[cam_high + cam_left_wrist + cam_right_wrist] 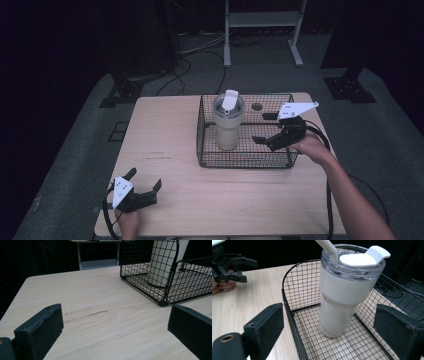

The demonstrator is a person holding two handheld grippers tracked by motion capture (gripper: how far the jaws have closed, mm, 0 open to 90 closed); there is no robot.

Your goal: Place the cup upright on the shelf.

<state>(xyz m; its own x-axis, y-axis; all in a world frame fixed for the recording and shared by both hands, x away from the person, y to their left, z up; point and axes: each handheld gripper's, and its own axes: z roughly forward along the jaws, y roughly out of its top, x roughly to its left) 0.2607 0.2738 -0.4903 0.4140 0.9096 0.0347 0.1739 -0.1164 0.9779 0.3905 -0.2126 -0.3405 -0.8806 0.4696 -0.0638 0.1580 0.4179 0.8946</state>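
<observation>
**Op:** Logging the geometry. The tumbler (228, 122) stands upright in the left part of the wire basket (210, 161), which sits on the far right half of the table (170, 145). Its long axis is vertical and its flip lid (229, 100) is tipped up.

**Obs:** Which tool is the nearer one?

**Op:** The right tool (268, 128), clearly. From above I see it over the right part of the basket, jaws spread and empty, pointing left at the tumbler. In the right gripper view the cup body (339, 302) sits between the two jaws but farther on, not touched.

**Obs:** And the left?

**Op:** The left tool (145, 184) rests at the near left corner of the table, well apart from the basket. Jaws released, nothing in them. The left gripper view looks across bare table toward the basket corner (163, 301), with the tumbler (162, 262) behind the mesh.

**Obs:** So the approach?

**Op:** My judgement: the tumbler lies straight left of the right tool, so a level move leftward would bring the jaws to either side of the body. The basket wall is the thing to mind; the jaws look to be above its rim, though I cannot tell by how much.
</observation>
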